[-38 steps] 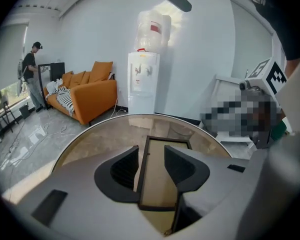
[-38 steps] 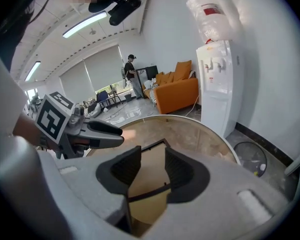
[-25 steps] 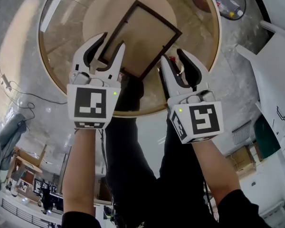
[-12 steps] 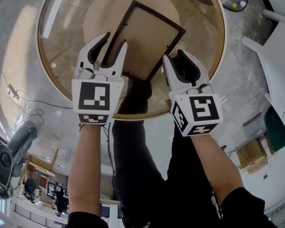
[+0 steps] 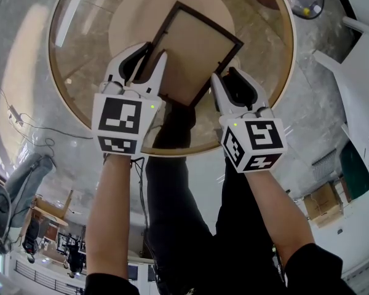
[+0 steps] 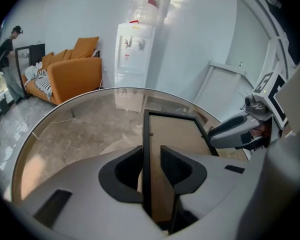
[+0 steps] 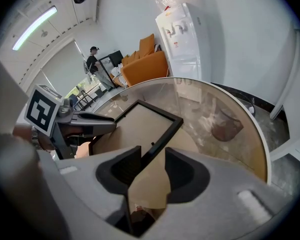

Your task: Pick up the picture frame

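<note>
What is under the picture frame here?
The picture frame rests on the glass tabletop; through the glass a pale round base shows around it. Directly beneath the frame, its brown panel hides everything.

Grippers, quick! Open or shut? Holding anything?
Left gripper: open, jaws just been closing, picture frame edge between them, not clamped.
Right gripper: open, frame edge between its jaws.

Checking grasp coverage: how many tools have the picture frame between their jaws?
2: left tool, jaws just closing in, straddles the picture frame's left rail; right tool straddles its near-right rail. Neither looks clamped yet.
</note>
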`<state>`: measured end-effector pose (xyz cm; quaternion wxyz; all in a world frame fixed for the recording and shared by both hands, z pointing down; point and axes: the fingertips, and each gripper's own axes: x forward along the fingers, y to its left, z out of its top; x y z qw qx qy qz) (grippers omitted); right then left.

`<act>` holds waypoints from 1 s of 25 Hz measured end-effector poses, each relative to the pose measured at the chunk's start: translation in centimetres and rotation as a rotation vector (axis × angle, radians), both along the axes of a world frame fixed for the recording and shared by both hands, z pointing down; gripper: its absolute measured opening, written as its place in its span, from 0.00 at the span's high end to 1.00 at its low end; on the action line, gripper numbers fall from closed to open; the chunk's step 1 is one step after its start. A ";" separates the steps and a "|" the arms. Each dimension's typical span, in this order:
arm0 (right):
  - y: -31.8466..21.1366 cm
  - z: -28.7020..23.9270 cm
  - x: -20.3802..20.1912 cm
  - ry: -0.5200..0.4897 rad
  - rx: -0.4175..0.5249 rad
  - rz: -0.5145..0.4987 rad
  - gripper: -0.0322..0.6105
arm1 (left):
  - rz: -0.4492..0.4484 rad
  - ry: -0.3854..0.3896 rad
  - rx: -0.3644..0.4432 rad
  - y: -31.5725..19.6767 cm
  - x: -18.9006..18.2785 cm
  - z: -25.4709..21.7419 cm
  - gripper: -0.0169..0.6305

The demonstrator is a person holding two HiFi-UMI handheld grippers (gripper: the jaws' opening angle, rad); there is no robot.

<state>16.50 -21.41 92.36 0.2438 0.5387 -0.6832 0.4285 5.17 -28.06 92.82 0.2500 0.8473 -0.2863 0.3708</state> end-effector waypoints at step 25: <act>-6.6 -11.3 -2.0 0.118 0.277 -0.625 0.71 | 0.110 -0.090 0.162 -1.1 0.7 -7.5 0.89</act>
